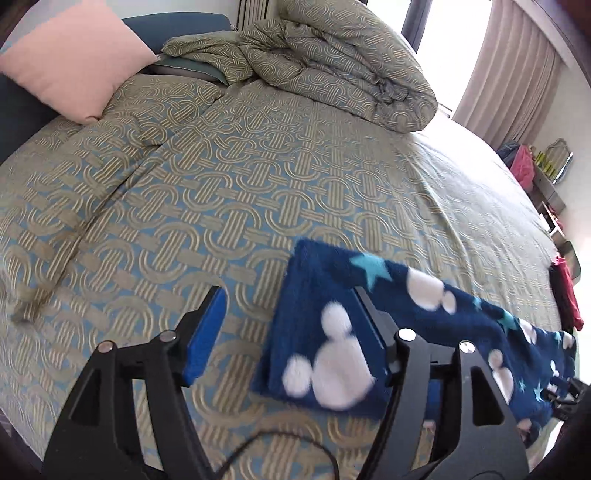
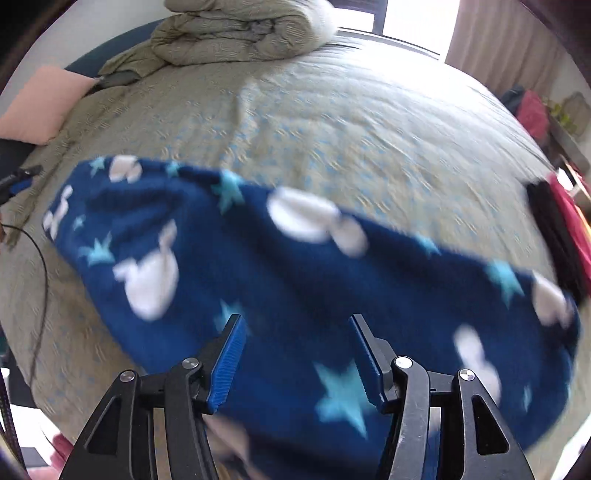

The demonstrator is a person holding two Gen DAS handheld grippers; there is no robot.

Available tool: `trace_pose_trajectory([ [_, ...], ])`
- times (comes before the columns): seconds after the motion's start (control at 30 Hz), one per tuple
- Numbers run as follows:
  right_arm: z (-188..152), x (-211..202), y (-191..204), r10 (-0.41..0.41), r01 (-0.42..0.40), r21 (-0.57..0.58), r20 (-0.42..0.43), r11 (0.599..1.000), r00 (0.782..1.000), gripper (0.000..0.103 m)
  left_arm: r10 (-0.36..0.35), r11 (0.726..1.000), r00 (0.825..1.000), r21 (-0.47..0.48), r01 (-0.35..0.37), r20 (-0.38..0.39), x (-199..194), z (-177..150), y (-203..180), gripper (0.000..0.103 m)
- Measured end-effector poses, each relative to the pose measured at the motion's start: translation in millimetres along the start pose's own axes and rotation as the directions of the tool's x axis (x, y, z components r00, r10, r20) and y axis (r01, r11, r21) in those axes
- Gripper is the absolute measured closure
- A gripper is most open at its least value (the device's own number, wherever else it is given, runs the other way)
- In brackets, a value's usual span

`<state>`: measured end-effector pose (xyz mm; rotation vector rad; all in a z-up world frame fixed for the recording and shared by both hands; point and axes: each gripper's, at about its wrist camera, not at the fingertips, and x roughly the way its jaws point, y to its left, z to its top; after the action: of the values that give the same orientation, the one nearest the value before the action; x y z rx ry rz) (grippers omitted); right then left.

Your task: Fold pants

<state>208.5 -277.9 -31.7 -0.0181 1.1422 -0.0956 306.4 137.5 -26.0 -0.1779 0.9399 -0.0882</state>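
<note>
Patterned olive-and-blue bedspread [image 1: 258, 177] fills most of both views, flat across the bed, with a bunched duvet [image 1: 332, 62] of the same print heaped at the top centre of the left wrist view and at the top of the right wrist view. Pink pillow [image 1: 74, 55] sits upper left of the left view, against a dark blue headboard [image 1: 177, 27]. Pinkish curtain [image 1: 517, 74] hangs upper right beside a bright window. Navy fleece pants [image 2: 288, 288] with white mouse-head shapes and light blue stars lie on the bedspread, folded into a long band; in the right view they run from left of centre to lower right, blurred, and in the left view they sit lower centre to lower right, one squared end near the middle of the frame. Red and black clothing [image 1: 567, 295] lies at the right edge of the bed. Left gripper [image 1: 291, 325] has its blue-padded jaws standing wide, nothing pinched: one finger over bare bedspread, the other in front of the pants' end. Right gripper [image 2: 297, 354] hangs over the pants with jaws parted, fabric seen through the gap, pads not pressing it. Thin black cable [image 2: 40, 266] trails at the left edge of the right view.
</note>
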Motion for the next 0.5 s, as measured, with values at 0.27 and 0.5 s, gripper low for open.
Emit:
trace_pose_trajectory([
  [0.27,-99.3,-10.5,-16.7,-0.082,0.094,0.176,-0.074,0.980,0.994,0.043,-0.044,0.998,0.999,0.032,0.044,-0.028,-22.5,-56.4,-44.3,0.034],
  [0.5,-88.9,-10.9,2.1,-0.049,0.048,0.132,0.005,0.990,0.999,0.043,-0.086,0.995,0.993,0.045,0.090,-0.084,-34.8,-79.2,-79.4,0.034],
])
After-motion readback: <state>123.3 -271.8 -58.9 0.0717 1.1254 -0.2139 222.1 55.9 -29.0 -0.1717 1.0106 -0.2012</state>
